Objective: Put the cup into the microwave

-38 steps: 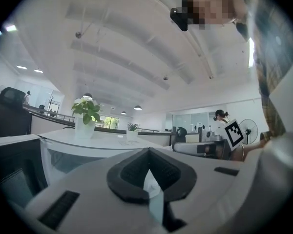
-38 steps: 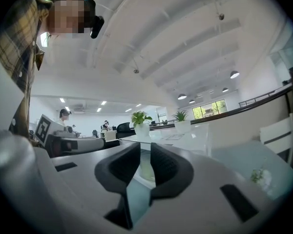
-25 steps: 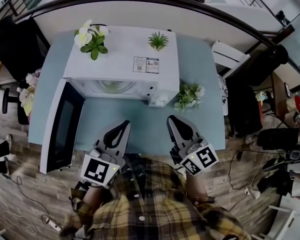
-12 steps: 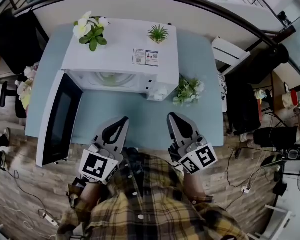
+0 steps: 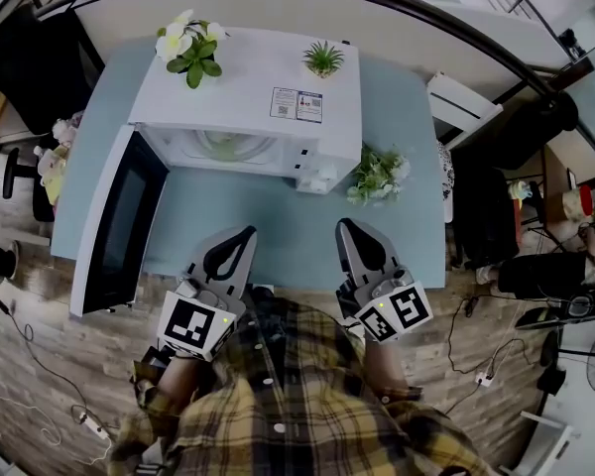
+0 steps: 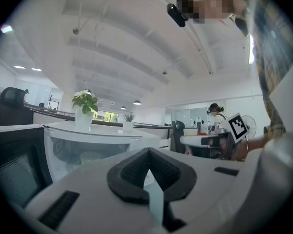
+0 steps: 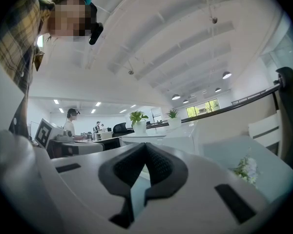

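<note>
A white microwave [image 5: 248, 97] stands on the blue table [image 5: 278, 228], its door [image 5: 119, 226] swung open to the left. Inside its cavity sits a pale cup [image 5: 223, 145], seen dimly through the opening as a cup [image 6: 89, 157] in the left gripper view. My left gripper [image 5: 240, 238] hovers over the table's near edge, in front of the microwave, shut with nothing in it. My right gripper [image 5: 349, 228] is beside it on the right, also shut and empty. Both point at the microwave and are well apart from it.
A white-flowered plant [image 5: 190, 48] and a small green plant [image 5: 323, 59] stand on top of the microwave. Another flower bunch [image 5: 377, 175] is on the table at the microwave's right front corner. A white chair [image 5: 456, 107] stands at the right, and a black chair [image 5: 30, 67] at the left.
Only the head view has shifted slightly. Both grippers stay where they were, shut, and the microwave door stays open.
</note>
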`<state>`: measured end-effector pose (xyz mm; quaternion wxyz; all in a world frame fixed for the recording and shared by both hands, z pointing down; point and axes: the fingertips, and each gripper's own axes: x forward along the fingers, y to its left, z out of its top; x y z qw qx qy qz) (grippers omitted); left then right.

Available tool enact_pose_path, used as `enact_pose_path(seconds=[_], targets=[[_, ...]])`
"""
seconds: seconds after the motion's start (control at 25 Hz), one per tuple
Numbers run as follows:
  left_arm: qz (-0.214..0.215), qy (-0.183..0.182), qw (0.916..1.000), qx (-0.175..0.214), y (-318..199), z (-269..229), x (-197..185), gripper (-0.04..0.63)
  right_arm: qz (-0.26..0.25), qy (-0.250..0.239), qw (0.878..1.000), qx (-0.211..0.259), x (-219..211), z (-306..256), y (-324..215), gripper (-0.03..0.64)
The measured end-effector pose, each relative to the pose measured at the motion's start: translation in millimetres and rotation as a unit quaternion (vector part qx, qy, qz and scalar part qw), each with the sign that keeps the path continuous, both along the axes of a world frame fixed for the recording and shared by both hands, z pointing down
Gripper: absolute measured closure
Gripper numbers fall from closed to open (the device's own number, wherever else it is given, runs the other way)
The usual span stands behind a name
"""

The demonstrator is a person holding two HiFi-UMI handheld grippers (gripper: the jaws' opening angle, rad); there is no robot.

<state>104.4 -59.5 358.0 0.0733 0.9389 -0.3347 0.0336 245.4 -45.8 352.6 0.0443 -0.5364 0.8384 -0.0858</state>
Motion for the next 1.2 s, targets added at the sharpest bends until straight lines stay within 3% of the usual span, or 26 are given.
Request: enact_pose_path(seconds=[0.72,1.2], targets=[[-0.019,-0.005,0.9998,-0.001,6,0,-7,0.604,-0.013,-0.005,1.000,-0.009,-5,5,1,0.614],[-0.023,-0.007,0.9997,-0.004,5,5,-7,0.604,0.005,-0.012,1.000,-0.010,6,8,0,0.614]])
